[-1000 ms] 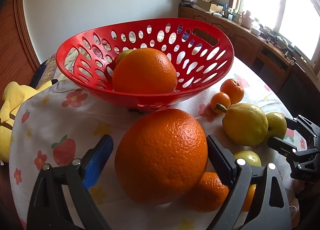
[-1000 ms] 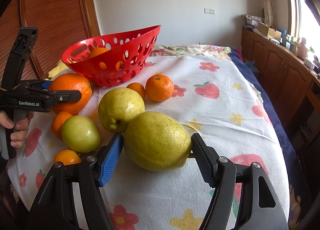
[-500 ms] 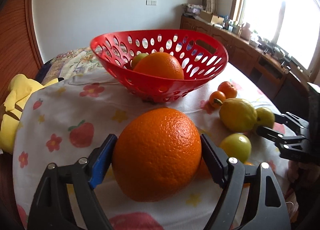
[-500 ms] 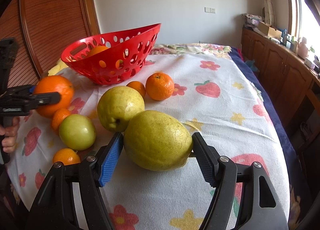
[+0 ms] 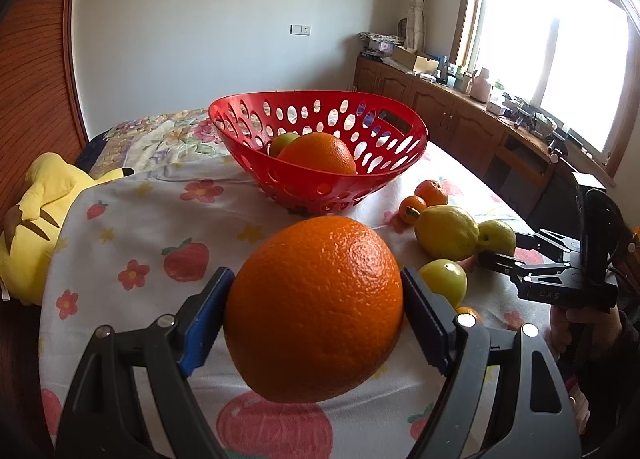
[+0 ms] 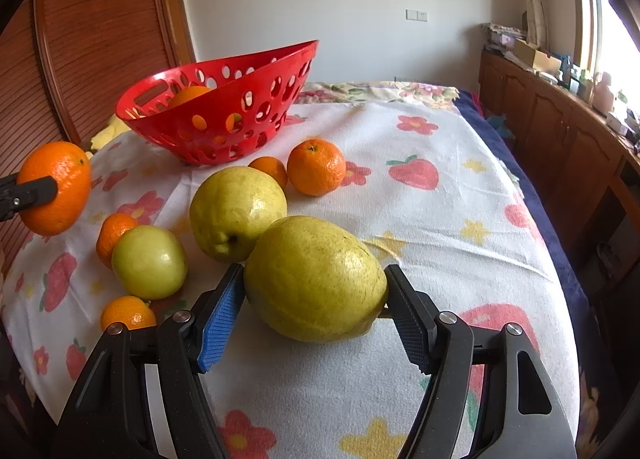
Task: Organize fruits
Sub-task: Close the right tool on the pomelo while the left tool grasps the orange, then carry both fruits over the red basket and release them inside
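Note:
My left gripper [image 5: 316, 311] is shut on a large orange [image 5: 314, 307] and holds it above the table; the orange also shows in the right wrist view [image 6: 56, 187]. My right gripper [image 6: 314, 299] is shut on a big yellow-green pear [image 6: 316, 279] that rests on the cloth. A red perforated basket [image 5: 384, 125] stands at the back with an orange [image 5: 318, 153] and a green fruit [image 5: 282, 143] inside. On the cloth lie a second pear [image 6: 236, 211], a green apple [image 6: 150, 261] and several mandarins [image 6: 316, 167].
A table with a flower-and-strawberry cloth [image 6: 440, 195]. A yellow plush toy [image 5: 36, 215] lies at the left edge. Wooden cabinets [image 5: 460, 115] run along the window side. A wooden slatted wall [image 6: 92, 43] stands behind the basket.
My left gripper has lifted the large orange off the cloth and pulled back from the basket. My right gripper has stayed around the pear.

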The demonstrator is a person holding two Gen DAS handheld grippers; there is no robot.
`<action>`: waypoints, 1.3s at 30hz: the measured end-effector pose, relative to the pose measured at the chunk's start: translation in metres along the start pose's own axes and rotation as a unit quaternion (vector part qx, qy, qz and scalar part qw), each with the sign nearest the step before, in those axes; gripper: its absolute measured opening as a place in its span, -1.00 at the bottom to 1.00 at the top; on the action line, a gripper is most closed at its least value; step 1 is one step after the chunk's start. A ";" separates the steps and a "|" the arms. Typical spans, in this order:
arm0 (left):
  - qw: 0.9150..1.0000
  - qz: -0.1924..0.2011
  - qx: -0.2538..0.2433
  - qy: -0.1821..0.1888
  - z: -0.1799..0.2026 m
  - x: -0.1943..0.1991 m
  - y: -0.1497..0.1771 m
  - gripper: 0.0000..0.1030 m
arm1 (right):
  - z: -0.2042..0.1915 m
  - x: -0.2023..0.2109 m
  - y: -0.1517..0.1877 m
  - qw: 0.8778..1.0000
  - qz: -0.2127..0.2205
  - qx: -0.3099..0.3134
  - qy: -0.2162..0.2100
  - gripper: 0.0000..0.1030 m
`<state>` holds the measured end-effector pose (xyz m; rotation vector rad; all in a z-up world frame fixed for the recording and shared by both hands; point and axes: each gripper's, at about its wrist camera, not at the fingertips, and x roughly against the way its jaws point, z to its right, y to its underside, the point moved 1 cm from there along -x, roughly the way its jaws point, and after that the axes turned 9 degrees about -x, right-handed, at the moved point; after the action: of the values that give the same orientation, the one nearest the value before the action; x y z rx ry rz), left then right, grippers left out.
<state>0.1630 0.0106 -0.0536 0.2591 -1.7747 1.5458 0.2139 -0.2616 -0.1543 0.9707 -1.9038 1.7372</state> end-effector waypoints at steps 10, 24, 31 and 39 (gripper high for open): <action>1.000 0.017 0.001 0.002 0.001 0.011 0.006 0.59 | 0.000 0.000 -0.001 1.000 0.001 0.000 0.002 0.39; 1.000 0.029 0.007 0.001 -0.003 0.020 0.007 0.59 | -0.001 0.000 0.000 1.000 0.002 0.004 0.008 0.39; 0.999 0.035 0.007 -0.001 -0.004 0.026 0.005 0.59 | -0.002 0.000 0.000 1.000 0.002 0.003 0.008 0.38; 0.999 0.043 -0.008 -0.006 -0.002 0.025 -0.011 0.59 | 0.001 0.017 -0.009 1.000 0.023 -0.001 0.010 0.37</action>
<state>0.1529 0.0173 -0.0285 0.1873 -1.8279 1.5916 0.2092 -0.2661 -0.1363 0.9115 -1.9288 1.7640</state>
